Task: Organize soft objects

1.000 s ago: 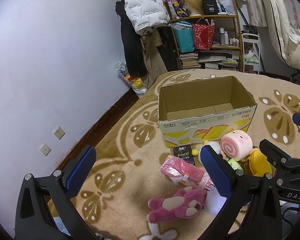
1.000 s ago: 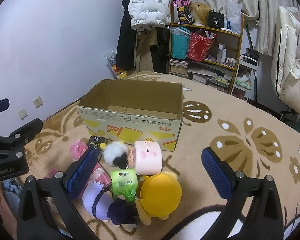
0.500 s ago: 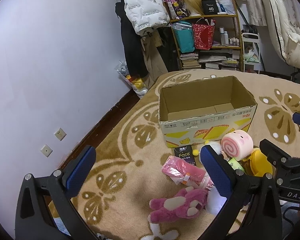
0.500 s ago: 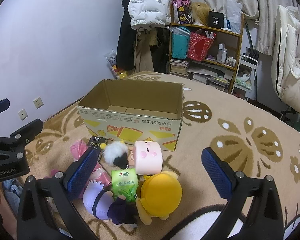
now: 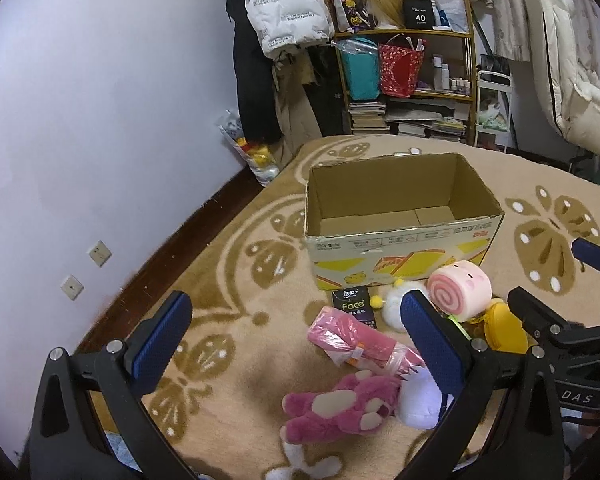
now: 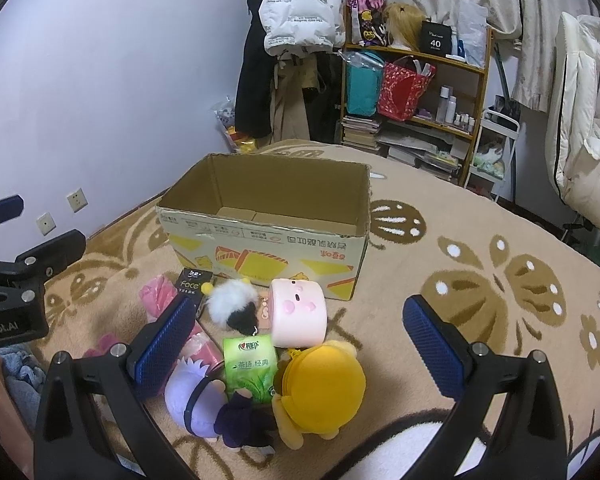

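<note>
Step in hand: approach, nothing gripped. My left jaws (image 5: 296,334) and right jaws (image 6: 300,340) stand spread and empty. The soft toys lie below them; the cardboard box (image 6: 268,216) sits ahead, empty. Next: lower onto the yellow plush (image 6: 324,388), close.

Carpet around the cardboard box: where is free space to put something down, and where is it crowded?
Free: the carpet right of the cardboard box, and the strip between the box and the wall. The box itself looks empty. Crowded: in front of the box, around the pink roll plush, yellow plush and pink bear.
</note>
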The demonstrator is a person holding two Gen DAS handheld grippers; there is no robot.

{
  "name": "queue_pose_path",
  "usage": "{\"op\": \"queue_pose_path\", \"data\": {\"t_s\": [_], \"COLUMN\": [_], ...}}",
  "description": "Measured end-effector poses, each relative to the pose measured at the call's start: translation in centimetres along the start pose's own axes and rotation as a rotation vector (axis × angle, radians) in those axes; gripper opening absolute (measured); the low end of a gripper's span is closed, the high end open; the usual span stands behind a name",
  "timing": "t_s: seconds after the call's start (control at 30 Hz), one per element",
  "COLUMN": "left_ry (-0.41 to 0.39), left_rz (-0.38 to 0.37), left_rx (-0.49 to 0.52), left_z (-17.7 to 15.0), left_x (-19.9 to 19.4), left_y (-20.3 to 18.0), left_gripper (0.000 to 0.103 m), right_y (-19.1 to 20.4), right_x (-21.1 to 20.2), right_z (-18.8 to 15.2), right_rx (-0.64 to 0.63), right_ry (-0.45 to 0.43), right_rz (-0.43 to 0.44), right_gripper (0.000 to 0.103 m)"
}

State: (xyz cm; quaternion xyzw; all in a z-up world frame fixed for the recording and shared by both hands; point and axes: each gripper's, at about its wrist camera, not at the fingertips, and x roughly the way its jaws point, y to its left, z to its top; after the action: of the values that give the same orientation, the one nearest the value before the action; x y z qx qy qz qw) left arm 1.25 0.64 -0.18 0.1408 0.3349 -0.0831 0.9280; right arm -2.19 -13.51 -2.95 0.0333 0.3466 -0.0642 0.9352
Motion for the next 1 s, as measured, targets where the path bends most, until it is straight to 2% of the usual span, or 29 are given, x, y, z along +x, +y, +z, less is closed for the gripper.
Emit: {"op": "queue_pose_path", "data": {"t_s": [0.17, 0.33, 0.73, 0.9, 1.0], "left_ry": [0.04, 0.081, 0.229, 0.316, 0.34], "left_rz": [-0.045, -0.039, -0.1, -0.172, -0.155], "left_rx": [0.006, 0.003, 0.012, 0.023, 0.029], "left_z": [0.3, 0.3, -0.8, -1.4, -1.6], "left_x": [1.2, 2.2, 5.6, 7.5, 8.6], "left_y": [-0.1, 0.0, -0.6, -0.8, -0.6], "left_gripper": [0.103, 0.103, 0.103, 0.103, 0.103], "right_y": [-0.4, -0.5, -1.3, -2.4, -3.2], "right_x": [0.3, 1.2, 4.1, 5.2, 5.8], "right_z": [0.1, 0.3, -0.4, -0.7, -0.9], "right_rx": [0.026, 0.035, 0.078, 0.133, 0.166], "right_ry": [0.0, 0.016, 0.133, 0.183, 0.215], "right_rz": [0.016, 0.023, 0.034, 0.033, 0.025], "right_gripper": [0.103, 0.103, 0.103, 0.103, 0.103]}}
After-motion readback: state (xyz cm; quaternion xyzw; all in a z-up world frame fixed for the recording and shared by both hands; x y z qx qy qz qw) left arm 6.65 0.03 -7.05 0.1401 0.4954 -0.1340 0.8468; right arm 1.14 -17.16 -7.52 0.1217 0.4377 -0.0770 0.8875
